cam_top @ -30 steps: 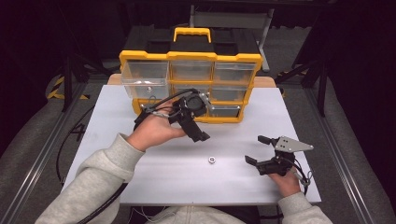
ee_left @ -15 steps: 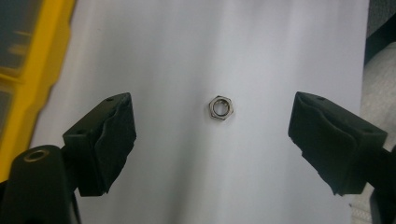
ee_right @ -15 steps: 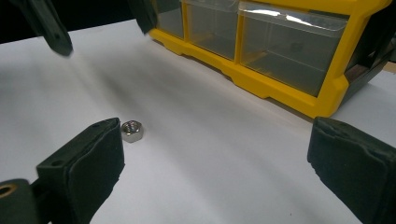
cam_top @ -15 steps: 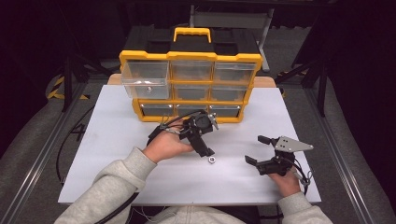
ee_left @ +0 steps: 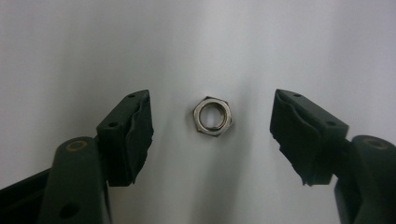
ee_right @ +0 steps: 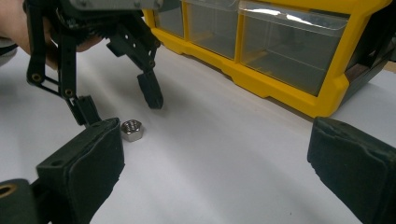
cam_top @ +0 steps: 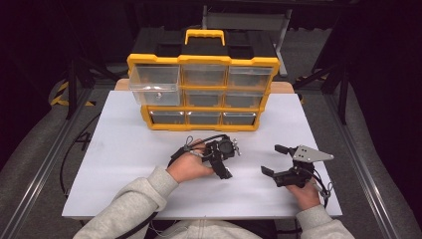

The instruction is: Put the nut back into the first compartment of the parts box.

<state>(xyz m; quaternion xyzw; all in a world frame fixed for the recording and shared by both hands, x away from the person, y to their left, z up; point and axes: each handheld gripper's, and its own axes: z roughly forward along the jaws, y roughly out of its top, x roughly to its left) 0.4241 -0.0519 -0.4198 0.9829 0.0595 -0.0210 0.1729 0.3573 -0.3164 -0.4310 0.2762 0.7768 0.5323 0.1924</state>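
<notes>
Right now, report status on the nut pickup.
Left gripper open, jaws just closing, straddling hex nut, no contact. Right gripper open, idle. Nothing blocking.

In the high view the left gripper hides the nut. The right gripper view cuts off the organizer at its top and right edges.

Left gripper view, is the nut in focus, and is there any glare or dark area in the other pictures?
Left gripper view: the nut is fairly sharp on evenly lit white table. Right gripper view: the near jaws are blurred, and light glares off the clear drawers of the yellow organizer. High view: the table is bright, the surroundings nearly black.
</notes>
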